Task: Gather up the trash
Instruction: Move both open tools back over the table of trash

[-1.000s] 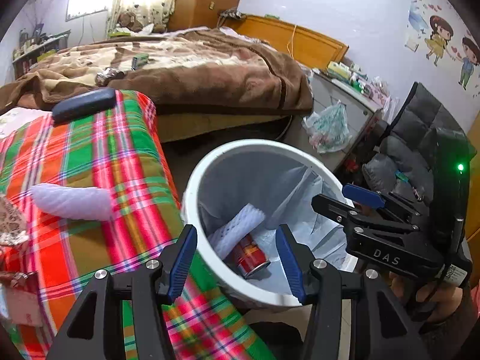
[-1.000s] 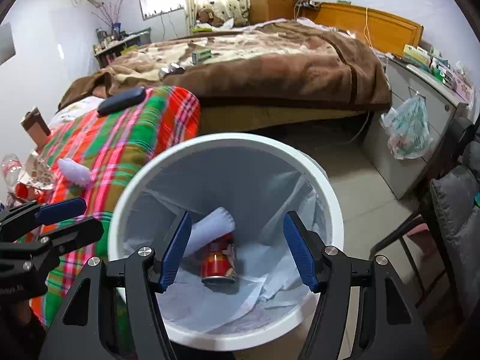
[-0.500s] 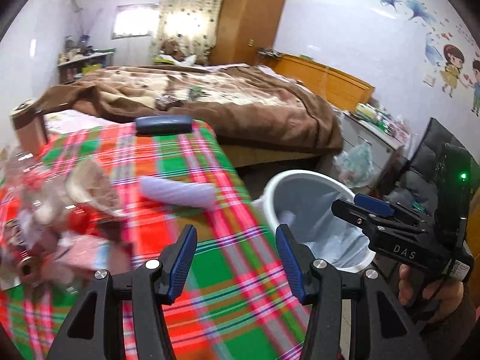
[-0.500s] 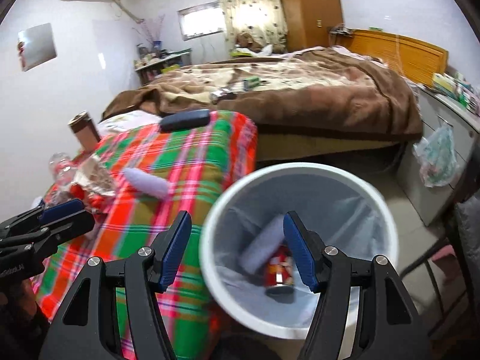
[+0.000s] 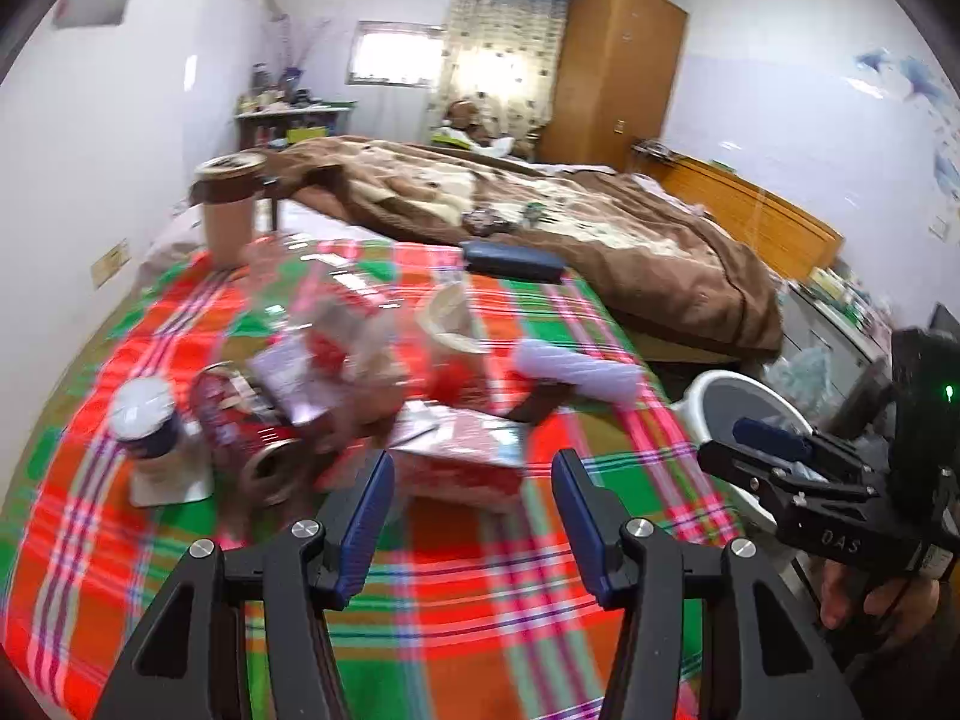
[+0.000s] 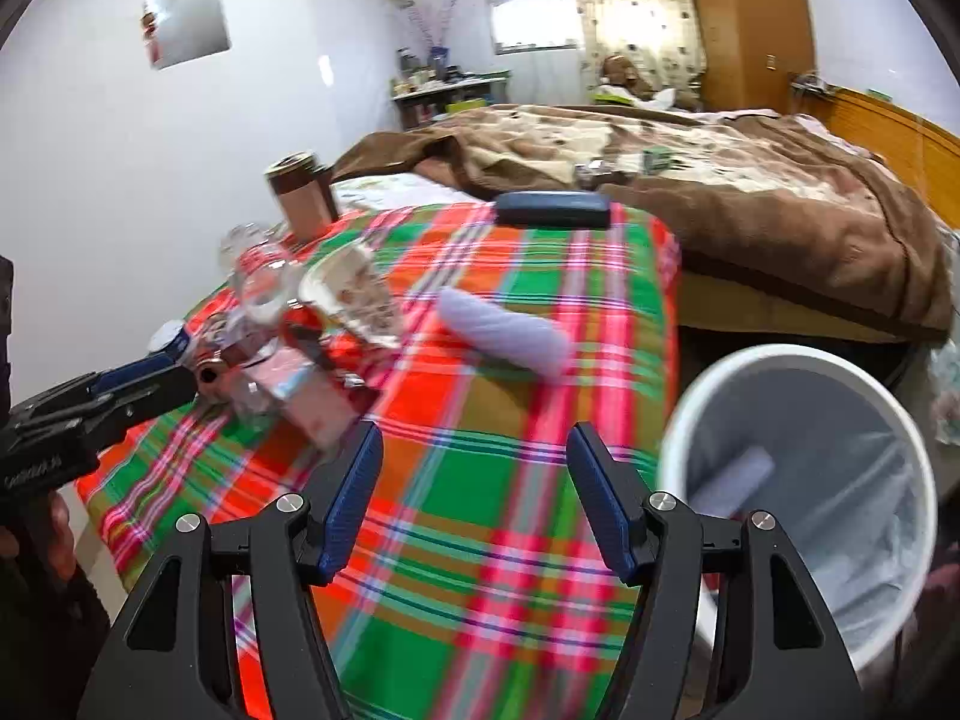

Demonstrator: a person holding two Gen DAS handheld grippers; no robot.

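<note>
Left wrist view: left gripper, jaws spread and empty, faces a red box and tipped red can on the plaid tablecloth. Right gripper, also spread, hangs beside the white trash bin.

Both wrist views look forward and down over the plaid counter toward the bed; the right view, further right, also takes in the bin.

Rumpled brown bed – wooden wardrobe
</note>
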